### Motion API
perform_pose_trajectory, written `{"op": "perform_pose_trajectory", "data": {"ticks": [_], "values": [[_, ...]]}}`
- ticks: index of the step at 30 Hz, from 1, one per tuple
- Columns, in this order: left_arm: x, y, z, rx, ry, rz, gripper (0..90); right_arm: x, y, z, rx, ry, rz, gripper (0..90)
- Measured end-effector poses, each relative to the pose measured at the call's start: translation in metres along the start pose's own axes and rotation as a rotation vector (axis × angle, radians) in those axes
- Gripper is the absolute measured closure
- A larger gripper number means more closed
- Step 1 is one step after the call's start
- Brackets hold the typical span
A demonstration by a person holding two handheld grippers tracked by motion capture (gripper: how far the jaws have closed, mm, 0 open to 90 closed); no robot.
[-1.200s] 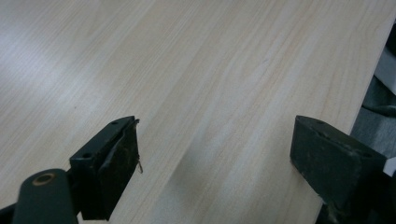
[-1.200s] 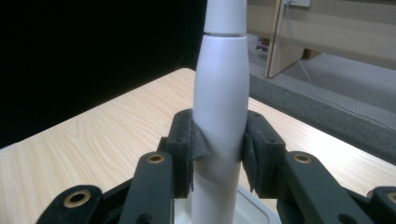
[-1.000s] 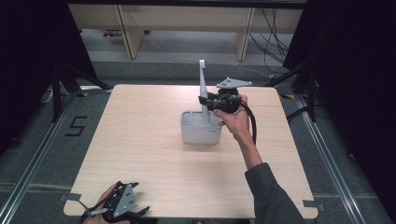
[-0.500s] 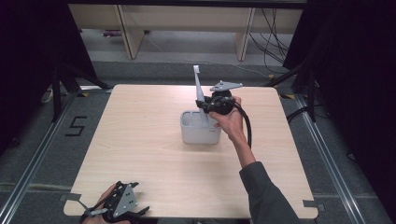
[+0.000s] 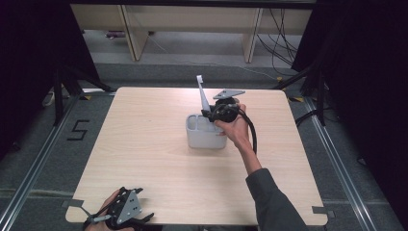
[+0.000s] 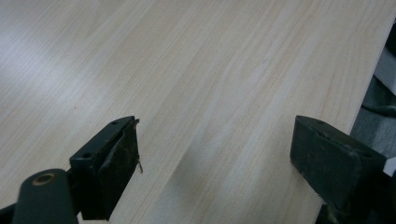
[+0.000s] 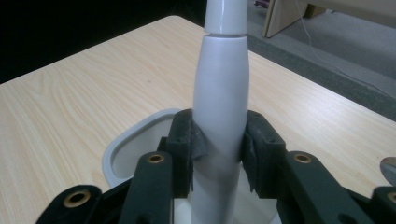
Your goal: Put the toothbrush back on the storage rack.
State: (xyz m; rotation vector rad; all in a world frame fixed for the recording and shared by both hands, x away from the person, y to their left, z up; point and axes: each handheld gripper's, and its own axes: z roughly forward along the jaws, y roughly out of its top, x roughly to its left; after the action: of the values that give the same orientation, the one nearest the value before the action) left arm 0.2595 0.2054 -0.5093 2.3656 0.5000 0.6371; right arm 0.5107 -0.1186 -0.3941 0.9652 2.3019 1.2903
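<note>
Right tool [image 7: 219, 149] clamps white handle [image 7: 220, 107] over grey holder [image 5: 206, 137].

White toothbrush [image 7: 220, 107] upright, tilted, lower end in grey holder [image 5: 206, 137], mid-table.

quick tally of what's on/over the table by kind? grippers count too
Grippers: 2 (left gripper, right gripper)
White electric toothbrush: 1
Grey holder cup: 1
Total: 4
</note>
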Motion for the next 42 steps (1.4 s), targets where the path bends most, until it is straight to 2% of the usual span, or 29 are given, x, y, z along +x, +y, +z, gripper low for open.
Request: {"op": "perform_pose_trajectory", "data": {"ticks": [1,2,3,4,7,8,9,10,11,12,13,15,16,17,21,24,25,26,27,29,30,34,35,37,38,39,41,42], "values": [[0.000,0.000,0.000,0.002,-0.006,0.000,15.0,-0.002,0.001,-0.001,0.012,-0.001,-0.027,66.9],[0.000,0.000,0.000,-0.001,0.001,0.000,15.0,0.000,0.001,0.001,0.018,0.003,-0.013,66.9],[0.000,0.000,0.000,-0.001,0.000,-0.001,15.0,0.000,0.002,0.001,0.017,-0.001,-0.028,66.8],[0.000,0.000,0.000,-0.001,0.000,-0.001,15.0,0.001,0.001,0.004,0.012,0.006,-0.021,66.8],[0.000,0.000,0.000,0.000,-0.002,0.002,15.0,0.003,0.000,0.006,0.053,0.002,-0.013,66.8],[0.000,0.000,0.000,0.000,0.000,0.001,15.0,0.002,-0.001,0.007,0.051,-0.008,-0.041,66.8],[0.000,0.000,0.000,-0.003,-0.002,-0.002,15.0,0.004,-0.001,0.009,0.052,0.000,-0.008,66.8],[0.000,0.000,0.000,0.000,-0.001,0.001,15.0,0.004,-0.001,0.009,0.064,0.012,-0.012,66.8],[0.000,0.000,0.000,0.001,0.002,0.003,15.0,0.003,-0.001,0.010,0.067,0.001,-0.032,66.8],[0.000,0.000,0.000,0.001,0.001,0.002,15.0,0.005,-0.001,0.011,0.070,0.013,-0.006,66.8],[0.000,0.000,0.000,-0.002,-0.002,-0.001,15.0,0.005,-0.001,0.012,0.073,0.014,-0.029,66.8],[0.000,0.000,0.000,0.001,0.001,0.003,15.0,0.006,-0.002,0.013,0.094,0.001,-0.013,66.8],[0.000,0.000,0.000,-0.002,-0.006,0.001,15.0,0.004,-0.002,0.014,0.088,-0.003,-0.043,66.8],[0.000,0.000,0.000,-0.001,0.000,0.002,15.0,0.005,-0.002,0.015,0.088,-0.006,-0.027,66.8],[0.000,0.000,0.000,0.000,-0.001,0.002,15.0,0.006,-0.002,0.016,0.101,-0.015,-0.029,66.8],[0.000,0.000,0.000,0.000,-0.002,0.001,15.0,0.007,-0.002,0.017,0.106,-0.011,-0.018,66.8],[0.000,0.000,0.000,0.001,-0.002,0.002,15.0,0.008,-0.002,0.016,0.124,0.000,-0.006,66.8],[0.000,0.000,0.000,0.000,-0.002,0.002,15.0,0.008,-0.003,0.018,0.112,-0.019,-0.014,66.8],[0.000,0.000,0.000,0.000,-0.002,0.001,15.0,0.007,-0.003,0.017,0.130,-0.011,-0.032,66.8],[0.000,0.000,0.000,0.001,-0.004,0.002,15.0,0.007,-0.003,0.019,0.120,-0.023,-0.043,66.7],[0.000,0.000,0.000,0.004,-0.008,0.002,15.0,0.008,-0.003,0.018,0.134,-0.014,-0.006,66.7],[0.000,0.000,0.000,0.003,-0.008,0.001,15.0,0.007,-0.003,0.020,0.138,-0.014,-0.033,66.7],[0.000,0.000,0.000,0.003,-0.007,0.002,15.0,0.008,-0.004,0.020,0.139,-0.014,-0.013,66.7],[0.000,0.000,0.000,0.003,-0.007,0.001,15.0,0.008,-0.003,0.020,0.144,-0.014,-0.017,66.7],[0.000,0.000,0.000,0.001,-0.004,0.001,15.0,0.009,-0.003,0.020,0.154,-0.014,0.001,66.7],[0.000,0.000,0.000,0.001,-0.003,0.003,15.0,0.008,-0.003,0.020,0.161,-0.017,-0.022,66.7],[0.000,0.000,0.000,0.001,-0.004,0.003,15.0,0.009,-0.003,0.021,0.168,-0.012,-0.013,66.7],[0.000,0.000,0.000,0.001,-0.006,0.002,15.0,0.007,-0.003,0.022,0.168,-0.016,-0.055,66.7]]}}
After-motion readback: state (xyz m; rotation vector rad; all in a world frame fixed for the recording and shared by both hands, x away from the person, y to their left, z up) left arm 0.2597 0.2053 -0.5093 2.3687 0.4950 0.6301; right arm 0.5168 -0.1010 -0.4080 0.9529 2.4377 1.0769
